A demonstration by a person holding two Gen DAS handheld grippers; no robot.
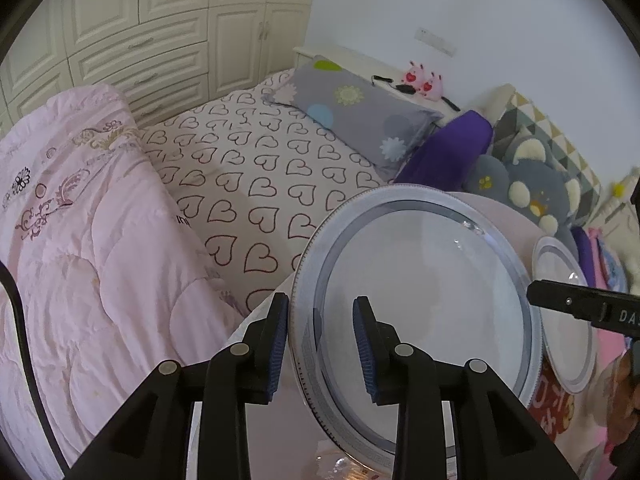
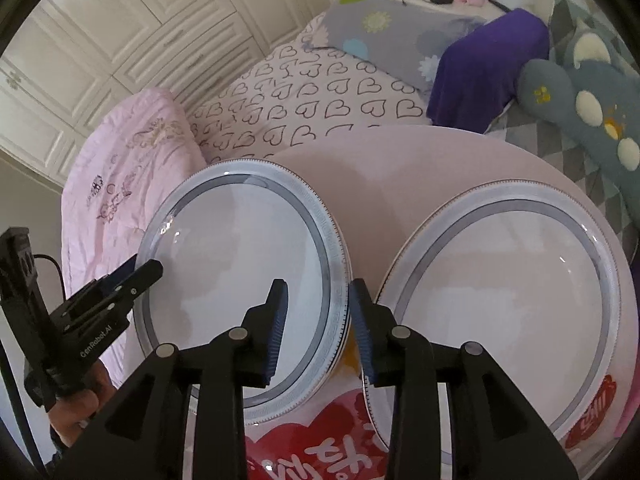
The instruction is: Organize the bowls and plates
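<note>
Left claw (image 1: 322, 346) and right claw (image 2: 318, 330) both gape, holding nothing.

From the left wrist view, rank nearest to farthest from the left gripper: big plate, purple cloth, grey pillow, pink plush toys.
From the left gripper:
1. Big plate, its rim between the open fingers.
2. Purple cloth, beyond, right.
3. Grey pillow, at the bedhead.
4. Pink plush toys, on the headboard shelf.

Bedroom: cream panelled wardrobe (image 1: 160, 28), white wall (image 1: 460, 4), bed (image 1: 248, 168) with heart-print sheet, pink quilt (image 1: 76, 240), grey pillow (image 1: 352, 104).
</note>
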